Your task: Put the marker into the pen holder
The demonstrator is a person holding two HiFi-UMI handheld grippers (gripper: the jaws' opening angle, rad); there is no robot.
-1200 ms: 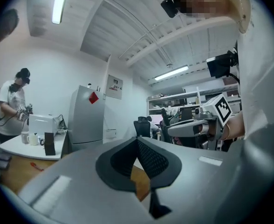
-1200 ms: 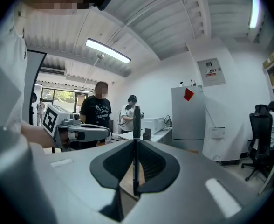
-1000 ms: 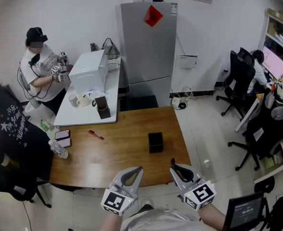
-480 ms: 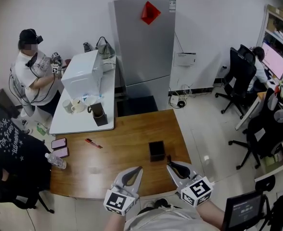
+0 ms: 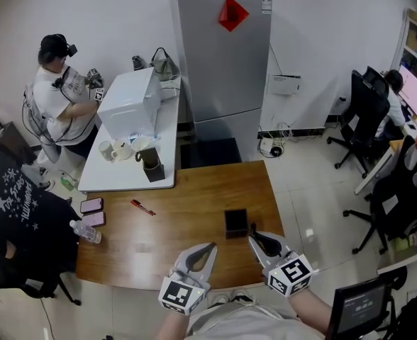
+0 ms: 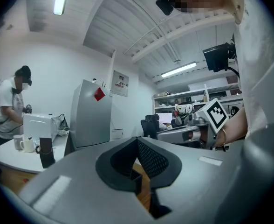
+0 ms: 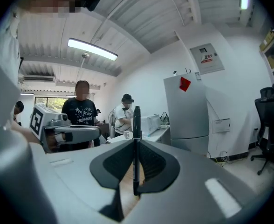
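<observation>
Desk (image 5: 180, 236) carries pen holder (image 5: 235, 223)

Right hand-held gripper (image 5: 253, 238) has drawn in, now just right of pen holder, clamped on upright black marker (image 7: 136, 139)

Left hand-held gripper (image 5: 213, 247) front-left of pen holder, closed, empty

Likely approach nearly done; lift-over, drop remain

Wooden table (image 5: 187, 225) in front, with two phones (image 5: 92, 205) side by side near its left edge, a clear bottle (image 5: 85, 231) lying just beside them and a red pen (image 5: 142, 207) further in. Behind it, white table (image 5: 127, 178) with a white boxy appliance (image 5: 127, 105), pale mugs (image 5: 110, 149) and a dark container (image 5: 152, 166); person in white shirt and black cap (image 5: 61, 94) at its far end. Grey fridge (image 5: 226, 62) against the wall, red diamond (image 5: 232, 13) on its door.
</observation>
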